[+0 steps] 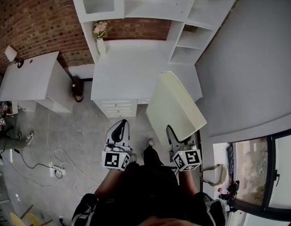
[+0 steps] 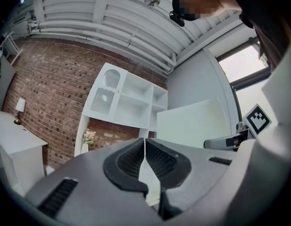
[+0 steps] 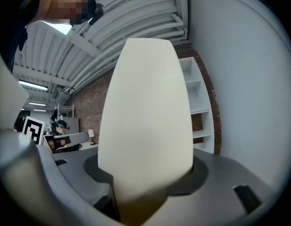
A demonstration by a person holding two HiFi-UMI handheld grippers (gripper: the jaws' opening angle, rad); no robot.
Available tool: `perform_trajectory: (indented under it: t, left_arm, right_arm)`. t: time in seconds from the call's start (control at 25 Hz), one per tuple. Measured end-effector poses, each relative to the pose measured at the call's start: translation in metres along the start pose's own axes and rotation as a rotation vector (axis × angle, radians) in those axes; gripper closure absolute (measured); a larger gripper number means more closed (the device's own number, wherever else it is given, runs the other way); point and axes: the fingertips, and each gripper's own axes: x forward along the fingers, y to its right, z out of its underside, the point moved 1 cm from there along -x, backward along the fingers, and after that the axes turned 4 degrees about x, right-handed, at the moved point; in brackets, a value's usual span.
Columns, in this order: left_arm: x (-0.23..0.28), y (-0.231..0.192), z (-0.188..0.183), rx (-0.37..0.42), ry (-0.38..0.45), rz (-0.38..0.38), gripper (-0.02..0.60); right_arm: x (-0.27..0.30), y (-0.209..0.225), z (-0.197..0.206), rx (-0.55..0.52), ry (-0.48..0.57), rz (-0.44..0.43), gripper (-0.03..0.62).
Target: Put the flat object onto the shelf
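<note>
The flat object is a cream rectangular board (image 1: 175,105), held tilted out in front of me over the floor. My right gripper (image 1: 173,135) is shut on its near edge. In the right gripper view the board (image 3: 147,112) fills the space between the jaws and hides what lies beyond. My left gripper (image 1: 120,127) hangs beside it, apart from the board, shut with nothing in it; its pads (image 2: 157,157) meet at the tips. The white shelf unit (image 1: 195,22) stands ahead against the brick wall, with open compartments at the right. From the left gripper view, both the shelf unit (image 2: 131,100) and the board (image 2: 192,124) show.
A white desk (image 1: 131,72) with drawers sits under the shelves, a vase of flowers (image 1: 100,32) on it. A white table (image 1: 29,76) with a lamp (image 1: 11,54) stands at the left. Cables and a power strip (image 1: 53,168) lie on the floor. A grey wall (image 1: 249,69) closes the right side.
</note>
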Motion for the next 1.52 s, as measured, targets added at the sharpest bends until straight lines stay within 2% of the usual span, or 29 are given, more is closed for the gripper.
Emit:
perform_trajectory:
  t: [0.16,0.4,0.6,0.88,0.96,1.04,1.12,1.2,1.24,1.36,1.52]
  left_arm:
    - [0.045,-0.037,0.003,0.016,-0.006,-0.056,0.565]
    - [0.140,-0.072,-0.009,0.060,0.032,-0.116,0.565]
    - [0.200,-0.085,-0.031,0.062,0.055,-0.155,0.568]
    - [0.250,-0.114,-0.036,0.055,0.064,-0.159,0.568]
    - [0.260,-0.122,-0.037,0.046,0.071,-0.144,0.568]
    - [0.270,-0.128,-0.039,0.049,0.078,-0.124,0.568]
    - [0.277,-0.134,-0.042,0.053,0.082,-0.110,0.568]
    - [0.282,-0.142,-0.043,0.053,0.085,-0.104,0.568]
    - [0.283,-0.145,-0.043,0.051,0.085,-0.102,0.568]
    - [0.284,-0.152,-0.040,0.045,0.075,-0.099,0.568]
    - [0.283,-0.156,-0.039,0.043,0.073,-0.098,0.568]
  right_arm:
    - [0.059,0.025,-0.018,-0.005,0.032,-0.020,0.306]
    - [0.147,0.067,-0.063,-0.007,0.117,-0.111,0.306]
    - [0.199,0.097,-0.125,-0.115,0.184,-0.161,0.306]
    - [0.246,0.098,-0.202,-0.396,0.273,-0.170,0.307]
    - [0.259,0.091,-0.222,-0.513,0.294,-0.155,0.307]
    - [0.271,0.078,-0.244,-0.677,0.346,-0.140,0.307]
    - [0.285,0.071,-0.260,-0.785,0.388,-0.085,0.307]
    - [0.307,0.084,-0.251,-0.833,0.284,0.029,0.307]
    - [0.319,0.087,-0.249,-0.897,0.247,0.069,0.307]
    - [0.353,0.079,-0.256,-1.145,0.245,0.113,0.307]
    - [0.397,0.083,-0.249,-1.289,0.178,0.160,0.307]
